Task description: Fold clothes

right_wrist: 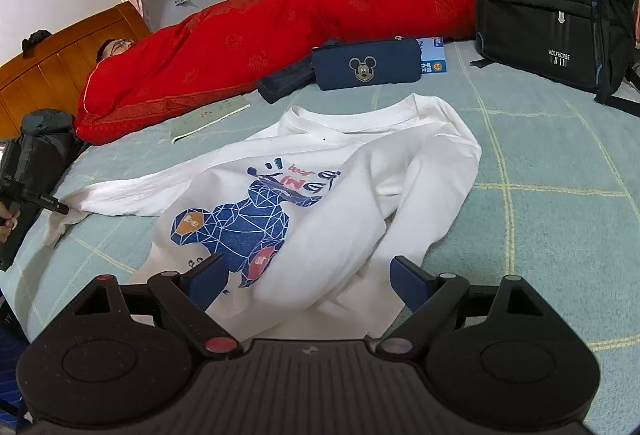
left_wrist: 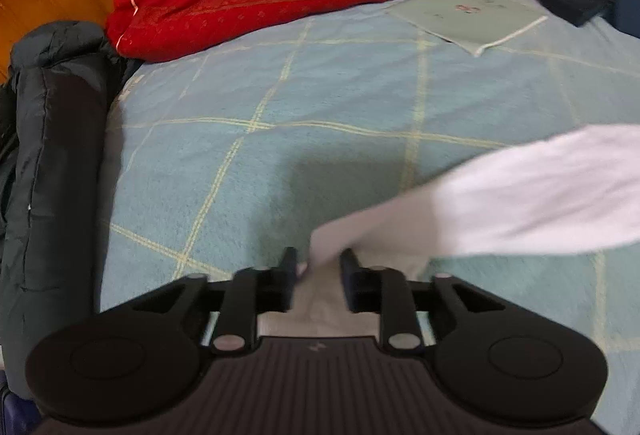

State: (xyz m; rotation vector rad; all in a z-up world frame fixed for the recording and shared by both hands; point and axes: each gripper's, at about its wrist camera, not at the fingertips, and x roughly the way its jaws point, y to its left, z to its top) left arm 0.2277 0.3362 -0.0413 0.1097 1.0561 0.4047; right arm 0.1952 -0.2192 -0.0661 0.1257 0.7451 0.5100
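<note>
White sweatshirt point(right_wrist: 320, 203) lies print-up on the blue checked bedsheet point(right_wrist: 540, 215), right sleeve folded across the body. Left gripper point(left_wrist: 318, 267) clamped on the left sleeve cuff point(left_wrist: 320, 247), sleeve stretched out sideways. Right gripper point(right_wrist: 308, 275) released, fingers spread wide just above the hem. Red quilt point(right_wrist: 280, 35) behind.

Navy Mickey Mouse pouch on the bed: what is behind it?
Behind the navy pouch lies the red quilt; a blue-and-white booklet sticks out at its right end, mostly covered. A dark bag sits at its left.
</note>
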